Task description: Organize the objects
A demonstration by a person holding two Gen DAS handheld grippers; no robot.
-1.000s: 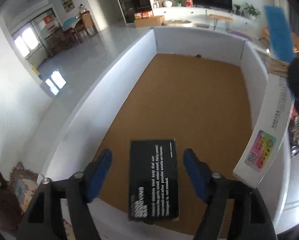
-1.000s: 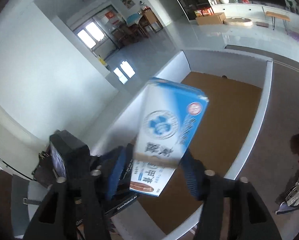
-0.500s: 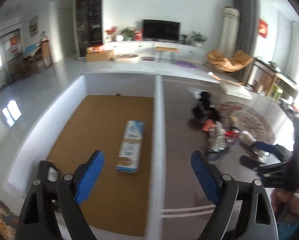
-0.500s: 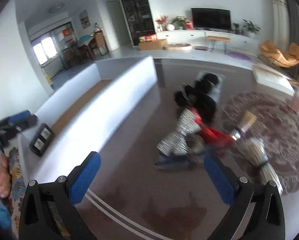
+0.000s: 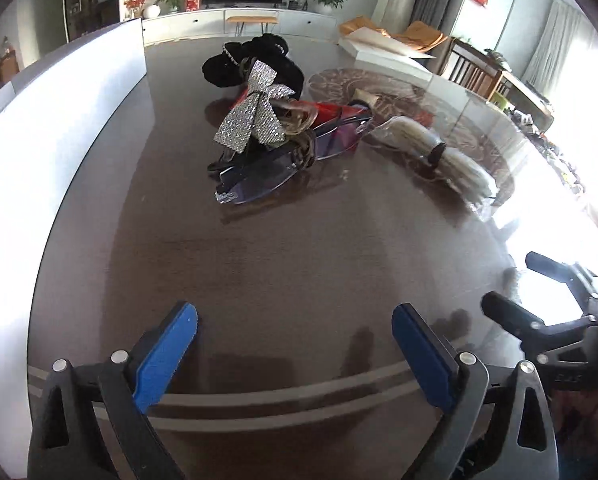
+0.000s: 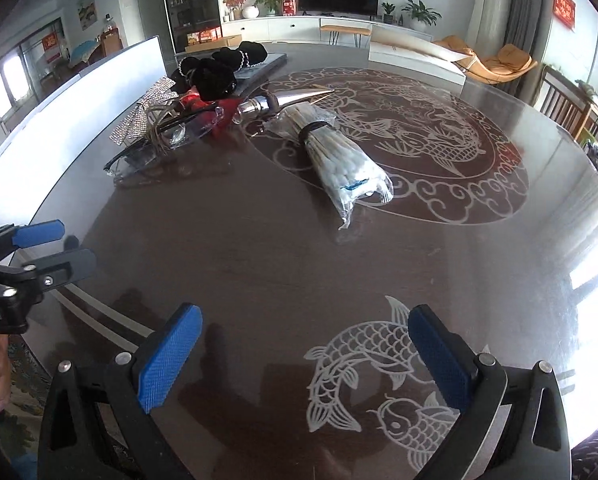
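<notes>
Tools both emptied: left tool (image 5: pixel 295 344) opening wider, right tool (image 6: pixel 305 354) spread wide, boxes dropped off, turned toward bow (image 5: pixel 255 116) pile on surface (image 5: pixel 299 248) for next pick.

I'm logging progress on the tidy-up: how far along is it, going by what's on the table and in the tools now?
Nothing shows as put away in these views. Nothing is in hand: the left tool, jaws opening, and the right tool are both empty. Left on the dark table: the bagged cotton swabs, sequined bow, clear glasses, black hair accessories and a red item.
</notes>
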